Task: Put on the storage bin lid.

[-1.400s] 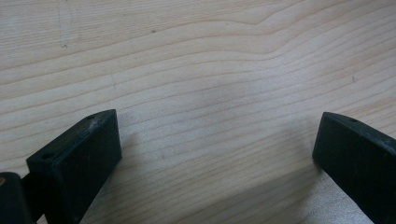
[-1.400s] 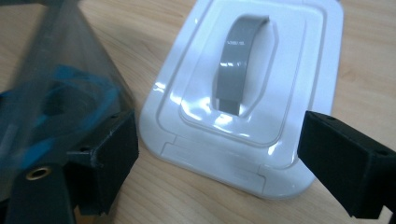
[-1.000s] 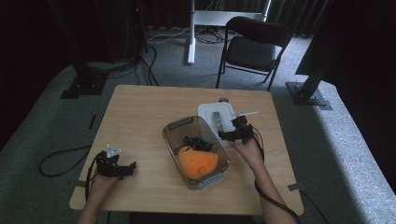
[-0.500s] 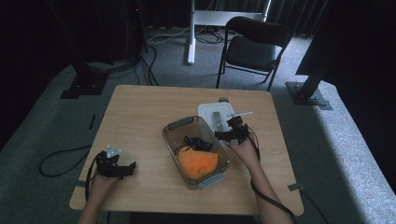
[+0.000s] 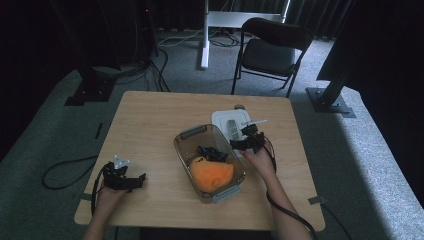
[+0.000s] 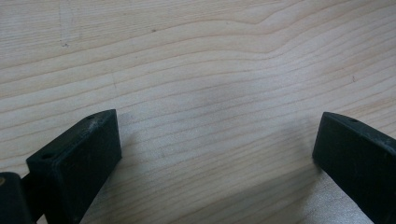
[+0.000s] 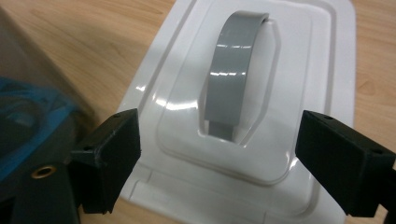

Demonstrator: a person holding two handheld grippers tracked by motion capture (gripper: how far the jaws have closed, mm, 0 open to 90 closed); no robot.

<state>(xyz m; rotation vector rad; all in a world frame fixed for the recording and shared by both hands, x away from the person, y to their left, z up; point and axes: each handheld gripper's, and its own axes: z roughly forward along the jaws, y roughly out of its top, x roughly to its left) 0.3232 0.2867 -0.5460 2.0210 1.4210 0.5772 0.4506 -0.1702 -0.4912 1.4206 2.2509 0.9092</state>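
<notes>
Two grippers show in the high view. The left gripper [image 5: 131,181] rests on the wooden table [image 5: 150,125] at about 7 o'clock from the clear bin [image 5: 210,162], in the same spot as a second ago. The right gripper [image 5: 239,144] has moved a little toward the bin and sits at 3 o'clock of it, over the white lid [image 5: 222,119]. An orange thing [image 5: 211,175] lies in the bin.

In the left gripper view, the jaws are wide apart over bare wood.

In the right gripper view, the jaws are wide apart with nothing between them yet. The white lid [image 7: 299,74] lies flat below, its grey handle [image 7: 236,65] toward 12 o'clock.
</notes>
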